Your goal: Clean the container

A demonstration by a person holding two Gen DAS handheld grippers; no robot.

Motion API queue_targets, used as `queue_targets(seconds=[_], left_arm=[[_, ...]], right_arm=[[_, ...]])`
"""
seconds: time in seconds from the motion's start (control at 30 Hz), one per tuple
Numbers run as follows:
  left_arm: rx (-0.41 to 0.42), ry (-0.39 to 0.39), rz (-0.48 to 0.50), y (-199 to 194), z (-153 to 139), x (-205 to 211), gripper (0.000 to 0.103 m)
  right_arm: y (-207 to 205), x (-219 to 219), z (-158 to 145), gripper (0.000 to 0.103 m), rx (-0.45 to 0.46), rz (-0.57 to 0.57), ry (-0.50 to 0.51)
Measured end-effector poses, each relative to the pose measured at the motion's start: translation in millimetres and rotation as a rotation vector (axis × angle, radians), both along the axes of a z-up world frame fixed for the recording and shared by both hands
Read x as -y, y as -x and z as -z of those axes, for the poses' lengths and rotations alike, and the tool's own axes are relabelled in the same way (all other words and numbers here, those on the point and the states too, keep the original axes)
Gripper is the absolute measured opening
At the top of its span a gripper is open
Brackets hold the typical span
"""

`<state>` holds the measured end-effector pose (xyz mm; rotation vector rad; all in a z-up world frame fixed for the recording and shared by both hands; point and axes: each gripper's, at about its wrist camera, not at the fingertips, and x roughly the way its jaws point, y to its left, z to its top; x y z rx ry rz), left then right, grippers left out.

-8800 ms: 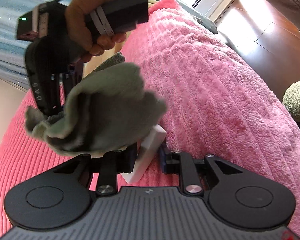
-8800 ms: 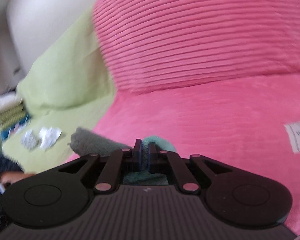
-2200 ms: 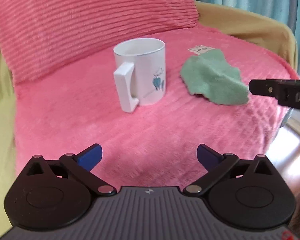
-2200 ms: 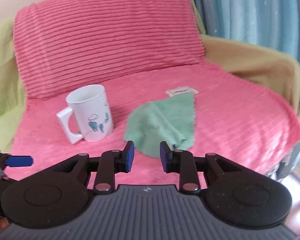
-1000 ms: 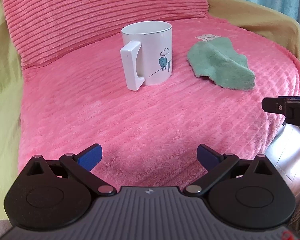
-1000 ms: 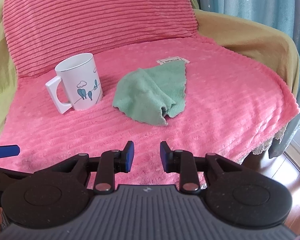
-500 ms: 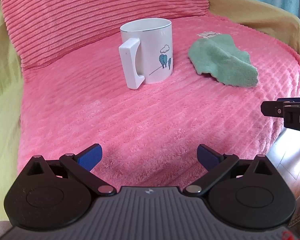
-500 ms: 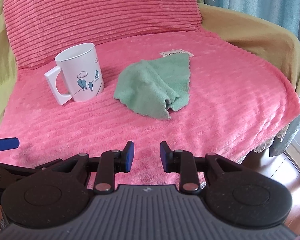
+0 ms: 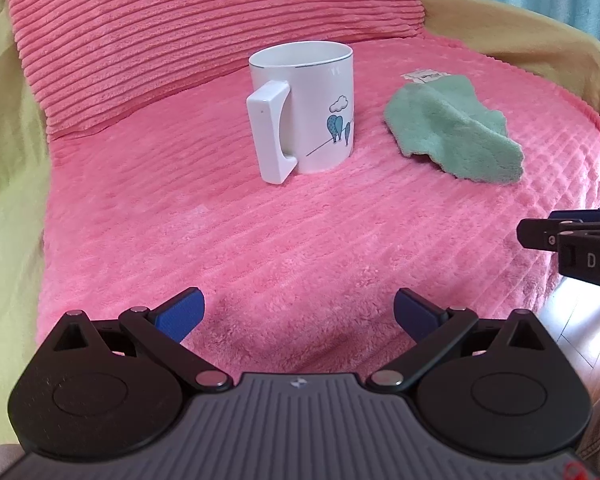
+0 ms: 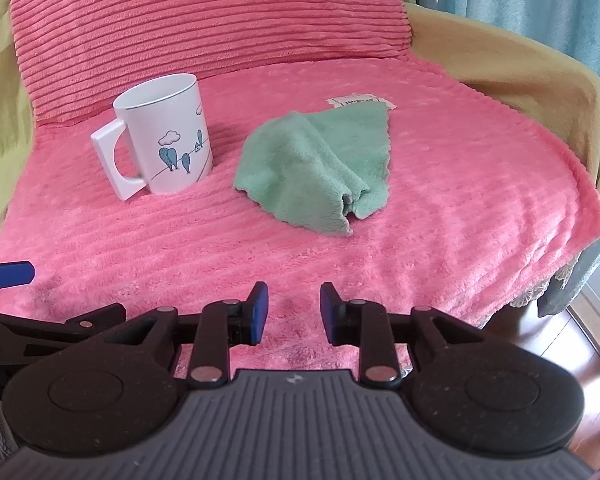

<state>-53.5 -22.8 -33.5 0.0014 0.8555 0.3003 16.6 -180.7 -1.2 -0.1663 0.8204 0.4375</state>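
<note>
A white mug (image 9: 308,108) (image 10: 165,141) with a blue tree drawing stands upright on the pink blanket, its handle turned toward me and to the left. A crumpled green cloth (image 9: 454,138) (image 10: 320,164) lies to the mug's right, apart from it. My left gripper (image 9: 298,312) hovers wide open over the seat's front, well short of the mug, nothing between its fingers. My right gripper (image 10: 293,314) is open by a narrower gap, in front of the cloth and holding nothing. The side of the right gripper (image 9: 576,246) shows at the right edge of the left wrist view.
The pink ribbed blanket (image 10: 440,208) covers an armchair seat and back cushion (image 9: 188,36). A tan armrest (image 10: 512,80) rises on the right, green fabric (image 9: 8,168) on the left. A white label (image 10: 360,102) lies behind the cloth. Wooden floor (image 10: 580,344) drops off at lower right.
Over the last second both grippers have drifted slightly closer to the mug and cloth. Earlier the left gripper held the mug and the right wiped it with the cloth; both now lie released.
</note>
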Motion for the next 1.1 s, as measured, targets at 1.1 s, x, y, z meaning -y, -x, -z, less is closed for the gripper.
queue_targets(seconds=[1.1], left_arm=[[0.023,0.013,0.022,3,-3,0,0.101]], right_arm=[[-2,-11,2,0.024,-0.004,-0.006,0.014]])
